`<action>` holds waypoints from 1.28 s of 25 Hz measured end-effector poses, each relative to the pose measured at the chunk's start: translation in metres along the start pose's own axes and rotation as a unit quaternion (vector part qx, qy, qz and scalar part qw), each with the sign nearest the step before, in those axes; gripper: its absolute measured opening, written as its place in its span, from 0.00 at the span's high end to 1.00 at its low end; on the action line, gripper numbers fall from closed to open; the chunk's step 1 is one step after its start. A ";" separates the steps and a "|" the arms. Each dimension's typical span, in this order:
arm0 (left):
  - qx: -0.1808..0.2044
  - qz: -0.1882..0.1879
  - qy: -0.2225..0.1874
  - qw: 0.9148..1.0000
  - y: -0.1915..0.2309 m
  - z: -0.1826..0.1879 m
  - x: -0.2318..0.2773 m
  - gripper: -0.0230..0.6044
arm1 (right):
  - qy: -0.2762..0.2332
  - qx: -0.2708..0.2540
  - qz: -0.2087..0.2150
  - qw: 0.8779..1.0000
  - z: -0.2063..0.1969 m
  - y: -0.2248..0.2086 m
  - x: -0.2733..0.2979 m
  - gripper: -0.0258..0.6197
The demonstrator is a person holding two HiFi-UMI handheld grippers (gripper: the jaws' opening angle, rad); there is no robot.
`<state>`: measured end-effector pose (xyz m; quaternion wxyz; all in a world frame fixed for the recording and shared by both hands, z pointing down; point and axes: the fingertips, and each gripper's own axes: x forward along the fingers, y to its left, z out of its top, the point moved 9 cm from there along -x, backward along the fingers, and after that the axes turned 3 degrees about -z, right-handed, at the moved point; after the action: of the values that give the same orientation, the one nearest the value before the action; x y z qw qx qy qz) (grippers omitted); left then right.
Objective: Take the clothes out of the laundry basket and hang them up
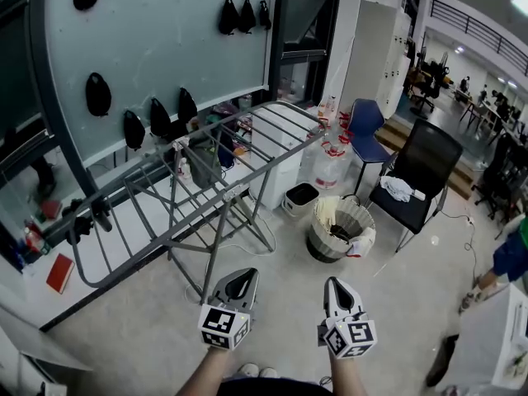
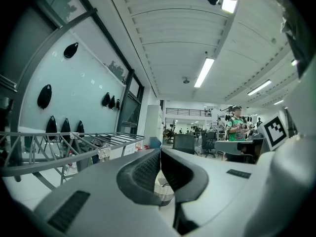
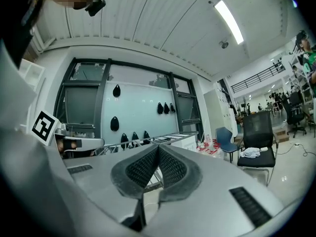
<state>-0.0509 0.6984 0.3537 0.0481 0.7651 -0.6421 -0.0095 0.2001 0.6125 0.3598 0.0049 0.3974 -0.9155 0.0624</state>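
Observation:
The white slatted laundry basket (image 1: 340, 231) stands on the floor ahead and to the right, with dark clothing lying in it. The grey metal drying rack (image 1: 206, 172) spreads out to the left of the basket, and its bars are bare. My left gripper (image 1: 241, 281) and right gripper (image 1: 338, 289) are held side by side low in the head view, well short of the basket. Both are shut with nothing between the jaws. In the left gripper view the left gripper (image 2: 160, 153) points level past the rack (image 2: 74, 141). In the right gripper view the right gripper (image 3: 158, 149) points level toward the rack (image 3: 165, 139).
A black chair (image 1: 422, 176) with a white cloth (image 1: 399, 189) on its seat stands right of the basket, and a blue chair (image 1: 367, 129) stands behind it. A small white bin (image 1: 300, 198) sits by the rack. A person (image 1: 507, 258) is at the right edge. A glass wall (image 1: 157, 48) carries black hooks.

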 end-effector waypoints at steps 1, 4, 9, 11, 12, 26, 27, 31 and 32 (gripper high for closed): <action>-0.002 -0.008 0.002 1.000 -0.001 -0.002 0.001 0.93 | 0.002 -0.002 0.003 1.000 -0.001 0.001 0.001 0.96; -0.008 -0.027 0.011 1.000 -0.003 -0.006 0.007 0.93 | 0.006 -0.002 0.014 1.000 -0.004 0.001 0.003 0.96; -0.016 -0.032 0.014 0.999 -0.004 -0.012 0.009 0.92 | 0.004 0.007 0.007 1.000 -0.008 -0.002 0.000 0.96; -0.018 -0.031 0.014 0.999 -0.003 -0.014 0.009 0.88 | 0.003 0.011 0.012 1.000 -0.010 -0.003 -0.001 0.94; -0.019 -0.031 0.013 0.999 -0.002 -0.014 0.009 0.84 | 0.003 0.013 0.013 1.000 -0.011 -0.003 0.000 0.87; -0.020 -0.055 0.003 0.998 0.005 -0.015 0.013 0.65 | -0.006 0.042 -0.008 0.999 -0.014 -0.003 0.005 0.64; -0.020 -0.058 0.003 0.998 0.007 -0.016 0.013 0.65 | -0.008 0.044 -0.012 0.999 -0.014 -0.002 0.006 0.64; -0.018 -0.069 0.003 0.997 0.015 -0.019 0.013 0.65 | -0.015 0.058 -0.034 0.998 -0.014 0.006 0.005 0.64; -0.018 -0.072 0.003 0.997 0.017 -0.020 0.012 0.65 | -0.017 0.060 -0.036 0.997 -0.016 0.007 0.004 0.64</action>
<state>-0.0640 0.6844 0.3754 0.0631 0.8081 -0.5852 -0.0217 0.1910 0.6163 0.3755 -0.0319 0.4310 -0.8950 0.1104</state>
